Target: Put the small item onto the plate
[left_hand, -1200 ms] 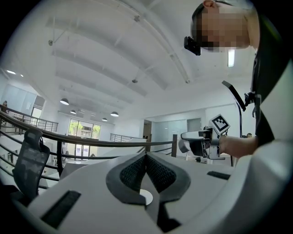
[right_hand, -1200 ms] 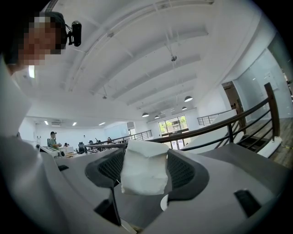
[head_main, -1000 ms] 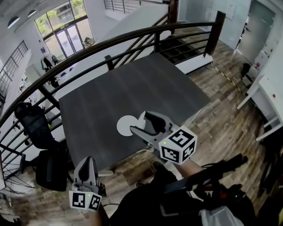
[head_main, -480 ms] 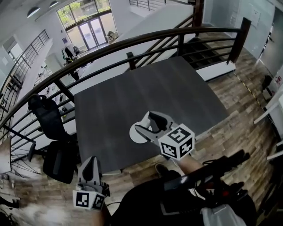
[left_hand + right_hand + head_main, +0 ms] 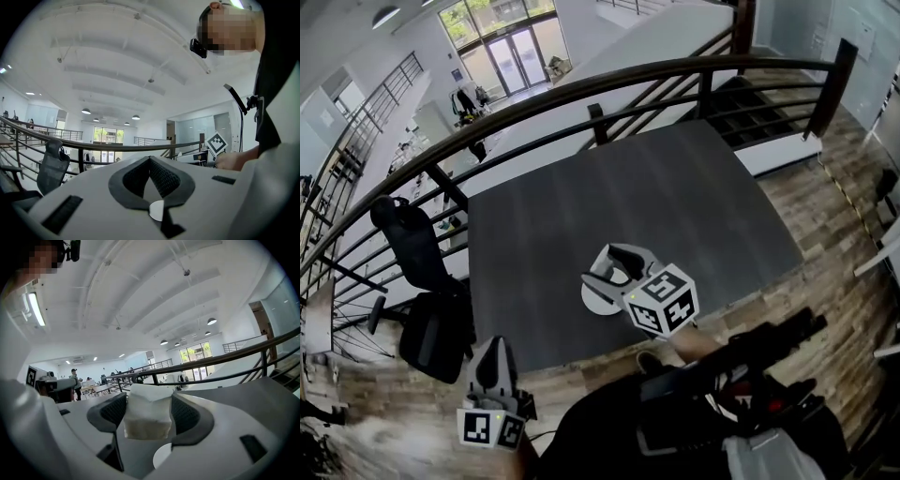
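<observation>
A dark table (image 5: 656, 202) is standing inside a curved railing (image 5: 581, 89), and in the head view the right gripper (image 5: 609, 266) is hovering over the white plate (image 5: 596, 300) near the table's front edge, while the left gripper (image 5: 492, 349) is hanging low, off the table's near left corner. In the left gripper view, its jaws are meeting at the tips with nothing between them. In the right gripper view, the jaws are pinching the item (image 5: 146, 418), a white block, by two sides.
</observation>
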Available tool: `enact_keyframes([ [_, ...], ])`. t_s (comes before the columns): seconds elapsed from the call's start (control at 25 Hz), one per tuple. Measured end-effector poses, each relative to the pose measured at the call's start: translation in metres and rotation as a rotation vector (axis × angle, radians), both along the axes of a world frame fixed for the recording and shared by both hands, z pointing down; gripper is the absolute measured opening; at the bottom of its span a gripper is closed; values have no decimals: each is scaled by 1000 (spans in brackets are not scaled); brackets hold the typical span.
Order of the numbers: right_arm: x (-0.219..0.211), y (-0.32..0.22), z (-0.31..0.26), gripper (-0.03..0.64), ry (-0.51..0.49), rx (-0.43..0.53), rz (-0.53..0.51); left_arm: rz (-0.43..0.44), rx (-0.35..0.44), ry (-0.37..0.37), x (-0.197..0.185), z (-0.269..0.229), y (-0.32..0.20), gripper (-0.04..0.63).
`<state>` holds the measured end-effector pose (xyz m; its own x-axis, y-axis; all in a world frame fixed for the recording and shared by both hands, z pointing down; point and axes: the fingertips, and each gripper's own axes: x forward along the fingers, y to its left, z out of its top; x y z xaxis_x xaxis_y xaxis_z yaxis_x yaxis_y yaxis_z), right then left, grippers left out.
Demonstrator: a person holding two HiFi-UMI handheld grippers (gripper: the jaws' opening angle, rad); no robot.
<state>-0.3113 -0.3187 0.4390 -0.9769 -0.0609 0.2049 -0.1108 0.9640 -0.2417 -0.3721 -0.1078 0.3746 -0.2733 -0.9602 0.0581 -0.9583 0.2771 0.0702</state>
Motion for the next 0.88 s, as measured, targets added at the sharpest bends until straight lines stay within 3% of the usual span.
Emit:
enact_keyframes([
  [0.32, -41, -39, 51, 304, 68, -42, -77, -81, -49, 8, -22, 12, -32, 5],
  [0.88, -53, -33, 121, 304, 185, -60, -128, -157, -70, 29, -18, 4, -22, 5],
])
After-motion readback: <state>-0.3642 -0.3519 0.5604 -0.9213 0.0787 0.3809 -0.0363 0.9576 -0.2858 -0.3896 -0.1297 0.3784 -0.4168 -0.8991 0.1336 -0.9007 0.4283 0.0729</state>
